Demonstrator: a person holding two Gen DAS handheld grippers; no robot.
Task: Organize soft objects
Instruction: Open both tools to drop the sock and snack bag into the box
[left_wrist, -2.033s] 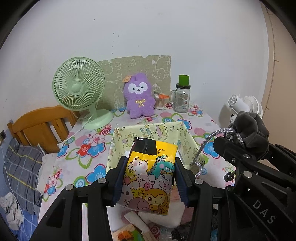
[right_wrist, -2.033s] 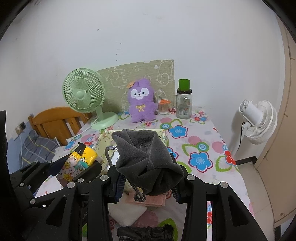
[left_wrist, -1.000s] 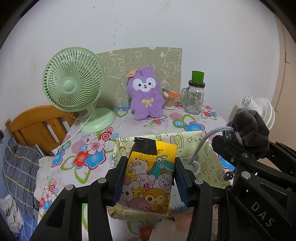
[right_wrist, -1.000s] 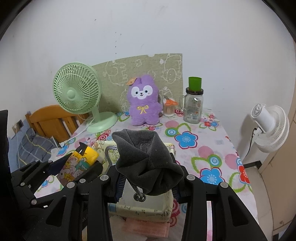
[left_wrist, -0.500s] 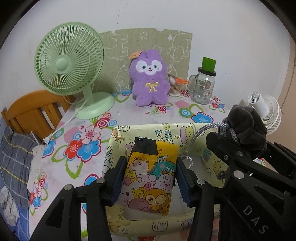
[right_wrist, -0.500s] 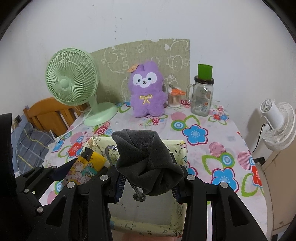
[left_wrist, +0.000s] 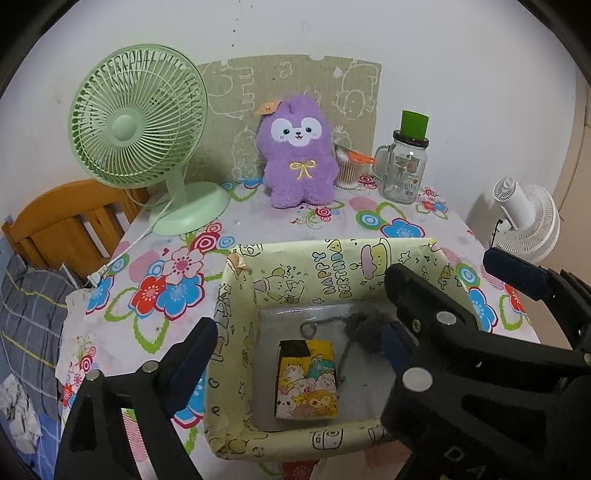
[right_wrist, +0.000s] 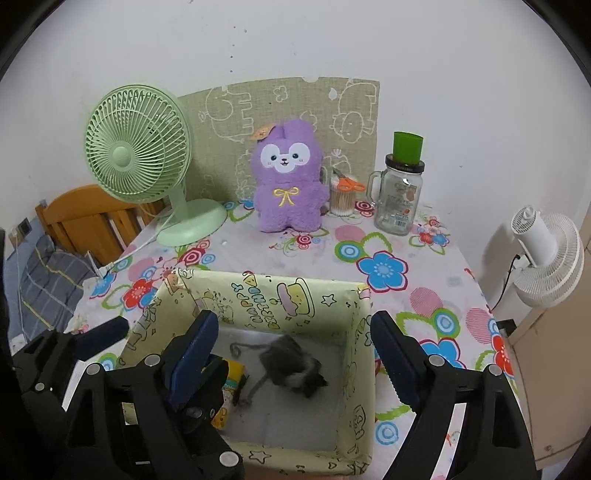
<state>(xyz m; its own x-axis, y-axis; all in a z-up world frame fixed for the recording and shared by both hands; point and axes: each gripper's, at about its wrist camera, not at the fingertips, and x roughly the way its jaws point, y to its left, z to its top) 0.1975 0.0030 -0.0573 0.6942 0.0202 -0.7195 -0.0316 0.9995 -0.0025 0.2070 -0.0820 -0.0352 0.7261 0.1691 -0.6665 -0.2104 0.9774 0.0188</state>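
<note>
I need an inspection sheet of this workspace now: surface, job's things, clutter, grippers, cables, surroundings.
Surface: table under a flowered cloth.
Job's things: yellow cartoon pack and grey pouch with its cord lie inside the paper-lined box.
Clutter: purple plush, green fan, glass jar, cotton-swab cup.
Grippers: left gripper and right gripper open above the box, jaws just opened, nothing between the pads.
Cables: white fan cord over the table edge.
Surroundings: wooden chair, white floor fan, white wall.
</note>
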